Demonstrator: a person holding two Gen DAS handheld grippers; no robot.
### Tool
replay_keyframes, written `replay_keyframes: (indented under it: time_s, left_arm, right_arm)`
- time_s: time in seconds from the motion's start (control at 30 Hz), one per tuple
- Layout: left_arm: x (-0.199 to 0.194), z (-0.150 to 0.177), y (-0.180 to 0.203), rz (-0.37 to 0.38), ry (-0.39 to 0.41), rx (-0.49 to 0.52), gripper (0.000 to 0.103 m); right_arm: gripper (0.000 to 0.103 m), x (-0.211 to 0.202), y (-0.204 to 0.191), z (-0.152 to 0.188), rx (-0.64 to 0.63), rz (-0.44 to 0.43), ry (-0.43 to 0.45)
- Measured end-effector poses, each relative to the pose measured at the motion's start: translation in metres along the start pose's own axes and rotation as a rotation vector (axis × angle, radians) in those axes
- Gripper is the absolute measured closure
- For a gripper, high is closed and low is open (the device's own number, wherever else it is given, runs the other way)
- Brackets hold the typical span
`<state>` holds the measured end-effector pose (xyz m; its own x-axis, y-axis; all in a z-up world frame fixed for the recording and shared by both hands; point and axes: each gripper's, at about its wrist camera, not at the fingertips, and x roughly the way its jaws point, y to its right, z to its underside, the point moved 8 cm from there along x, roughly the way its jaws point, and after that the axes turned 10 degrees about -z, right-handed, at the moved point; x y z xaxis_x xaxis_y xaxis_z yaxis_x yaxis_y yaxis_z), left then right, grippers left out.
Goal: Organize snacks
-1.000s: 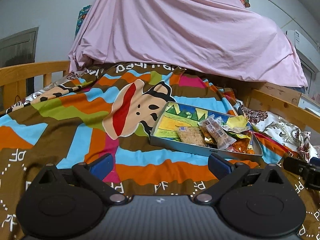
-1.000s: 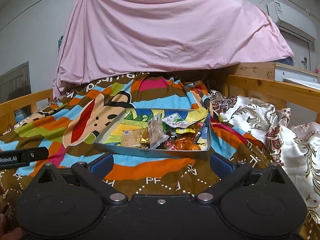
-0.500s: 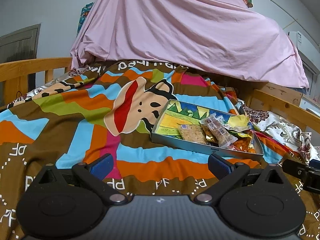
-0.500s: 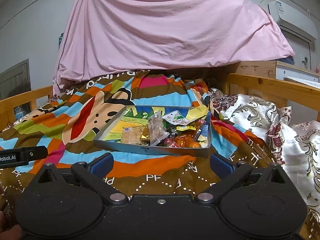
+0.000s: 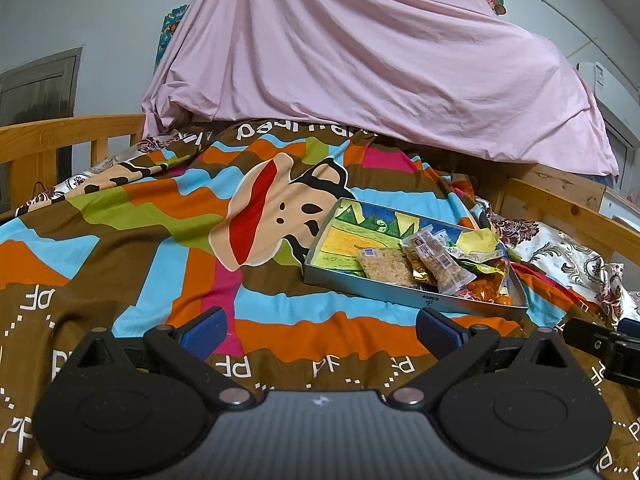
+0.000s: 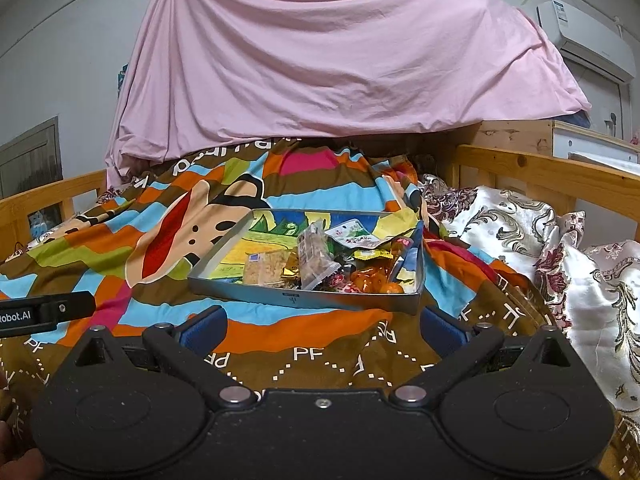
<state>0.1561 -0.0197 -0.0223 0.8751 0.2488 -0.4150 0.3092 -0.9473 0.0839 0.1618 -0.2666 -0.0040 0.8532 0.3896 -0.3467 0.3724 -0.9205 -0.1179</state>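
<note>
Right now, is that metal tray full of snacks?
Partly full: the snacks crowd the tray's right side; its left side shows bare bottom.

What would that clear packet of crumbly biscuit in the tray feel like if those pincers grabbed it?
The clear biscuit packet would probably feel light and crackly: it is thin film around a flat slab. Its contents look grainy, so a hard squeeze might crumble them. The glossy wrapper could slip, and since it lies flat in the tray beside other snacks, its edge may be awkward to catch.
</note>
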Motion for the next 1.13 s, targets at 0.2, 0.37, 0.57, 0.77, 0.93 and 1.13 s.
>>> replay_keyframes:
  time_s: [0.2, 0.37, 0.57, 0.77, 0.93, 1.13]
  left_arm:
    - [-0.0004, -0.0001, 0.0002, 0.000, 0.001, 0.002, 0.001]
    - [-0.0002, -0.0001, 0.0001, 0.000, 0.000, 0.002, 0.001]
    - [-0.0003, 0.0003, -0.0004, 0.000, -0.001, 0.002, 0.001]
    - [0.0001, 0.0013, -0.0048, -0.025, -0.002, -0.018, 0.001]
    - [0.0026, 0.0053, -0.0048, -0.023, -0.024, -0.020, 0.001]
    - [0.0000, 0.0040, -0.0007, -0.012, 0.010, 0.011, 0.001]
  right_arm:
    - [0.001, 0.0002, -0.0002, -0.0001, -0.001, 0.000, -0.001]
    - [0.001, 0.0007, -0.0007, 0.0004, -0.002, -0.001, -0.001]
    - [0.001, 0.0008, -0.0007, 0.0001, -0.002, 0.000, -0.002]
    - [0.001, 0.0016, -0.0015, 0.0012, -0.003, -0.001, -0.005]
    - [0.001, 0.0020, -0.0057, 0.0060, -0.008, -0.005, -0.011]
    - [0.001, 0.0023, -0.0071, 0.0073, -0.009, -0.007, -0.015]
